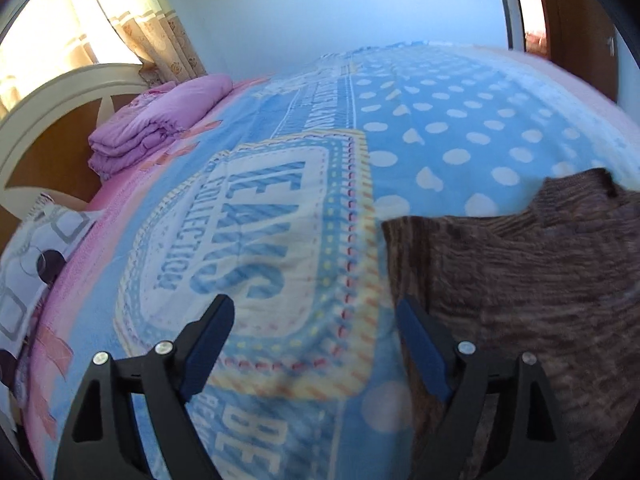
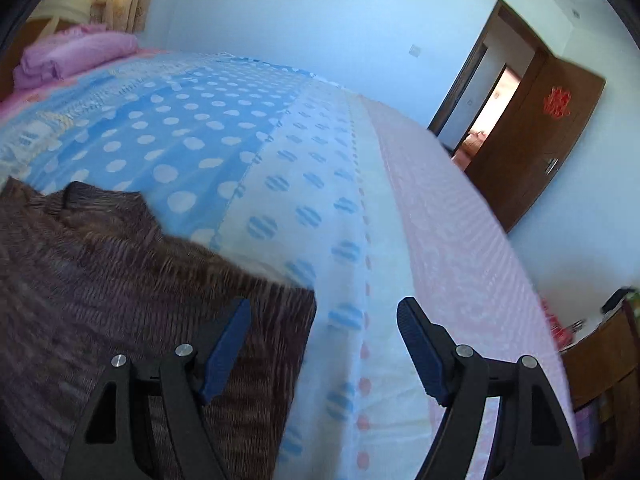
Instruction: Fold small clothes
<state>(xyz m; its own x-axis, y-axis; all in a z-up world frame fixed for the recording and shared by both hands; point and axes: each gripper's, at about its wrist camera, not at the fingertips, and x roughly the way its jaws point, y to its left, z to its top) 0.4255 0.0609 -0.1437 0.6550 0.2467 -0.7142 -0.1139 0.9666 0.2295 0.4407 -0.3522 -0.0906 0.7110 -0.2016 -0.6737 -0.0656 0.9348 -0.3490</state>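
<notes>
Brown knitted garment point(image 1: 520, 280), the one piece of clothing in view, lies on the bed's blue printed blanket point(image 1: 280, 220), spread mostly flat with a ragged far edge, so by my reading the folding has barely begun. Left gripper point(image 1: 316, 320) hovers at its left edge, fingers spread wide and holding nothing; right gripper point(image 2: 324, 320) hovers at its right corner, likewise wide apart and empty. One folded purple quilt point(image 1: 160, 120) sits near the headboard, one patterned pillow point(image 1: 32, 248) nearer.
</notes>
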